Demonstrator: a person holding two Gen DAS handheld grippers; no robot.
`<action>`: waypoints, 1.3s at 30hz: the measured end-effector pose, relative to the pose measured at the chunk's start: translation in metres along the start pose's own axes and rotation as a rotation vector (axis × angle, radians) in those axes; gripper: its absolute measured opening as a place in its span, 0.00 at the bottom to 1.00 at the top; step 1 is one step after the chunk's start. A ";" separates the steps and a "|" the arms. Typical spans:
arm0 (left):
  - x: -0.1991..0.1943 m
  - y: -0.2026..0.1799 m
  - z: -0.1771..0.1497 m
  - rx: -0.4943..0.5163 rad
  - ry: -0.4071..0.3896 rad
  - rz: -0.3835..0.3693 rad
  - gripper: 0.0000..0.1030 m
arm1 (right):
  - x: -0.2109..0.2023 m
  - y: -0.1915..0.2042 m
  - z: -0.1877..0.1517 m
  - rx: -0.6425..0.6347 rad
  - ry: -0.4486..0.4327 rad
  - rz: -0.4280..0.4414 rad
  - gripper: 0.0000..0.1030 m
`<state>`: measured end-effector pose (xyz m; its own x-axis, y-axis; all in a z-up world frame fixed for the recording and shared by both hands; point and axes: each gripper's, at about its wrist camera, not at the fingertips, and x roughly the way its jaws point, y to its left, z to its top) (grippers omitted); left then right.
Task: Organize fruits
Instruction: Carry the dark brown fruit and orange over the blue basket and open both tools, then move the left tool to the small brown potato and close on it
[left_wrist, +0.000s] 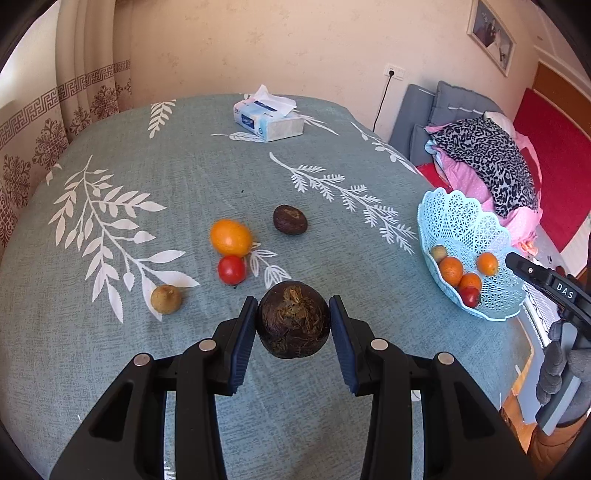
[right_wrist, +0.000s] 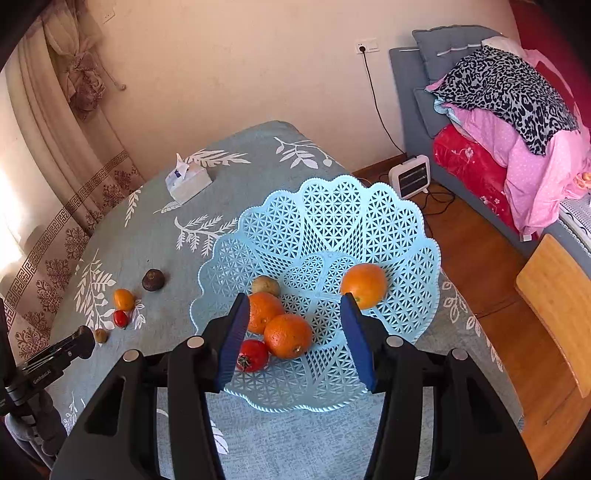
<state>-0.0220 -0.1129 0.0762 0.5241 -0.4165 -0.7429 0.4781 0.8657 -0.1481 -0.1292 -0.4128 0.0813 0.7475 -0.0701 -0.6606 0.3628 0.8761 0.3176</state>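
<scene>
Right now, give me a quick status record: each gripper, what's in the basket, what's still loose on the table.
left gripper: shut on dark brown fruit, above the tablecloth
right gripper: open, holds nothing, above the basket
basket: light blue, near the table's edge; three oranges, one red tomato, one small tan fruit
loose on table: orange, red tomato, small tan fruit, dark brown fruit
other: tissue box at the far side

The tomato (right_wrist: 253, 355) in the basket (right_wrist: 399, 229) is partly hidden by a blue finger. The counter (left_wrist: 184, 177) is cut off at the lower edge.
</scene>
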 end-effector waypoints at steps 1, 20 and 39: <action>0.001 -0.005 0.002 0.009 0.000 -0.006 0.39 | -0.002 -0.002 0.001 0.007 -0.007 -0.001 0.51; 0.044 -0.125 0.033 0.205 0.090 -0.162 0.39 | -0.019 -0.043 0.006 0.116 -0.084 -0.002 0.52; 0.051 -0.141 0.037 0.202 0.050 -0.198 0.58 | -0.014 -0.038 0.000 0.108 -0.067 0.023 0.52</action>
<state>-0.0362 -0.2671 0.0834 0.3734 -0.5530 -0.7448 0.7009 0.6942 -0.1640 -0.1530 -0.4451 0.0784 0.7908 -0.0856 -0.6061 0.4002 0.8216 0.4060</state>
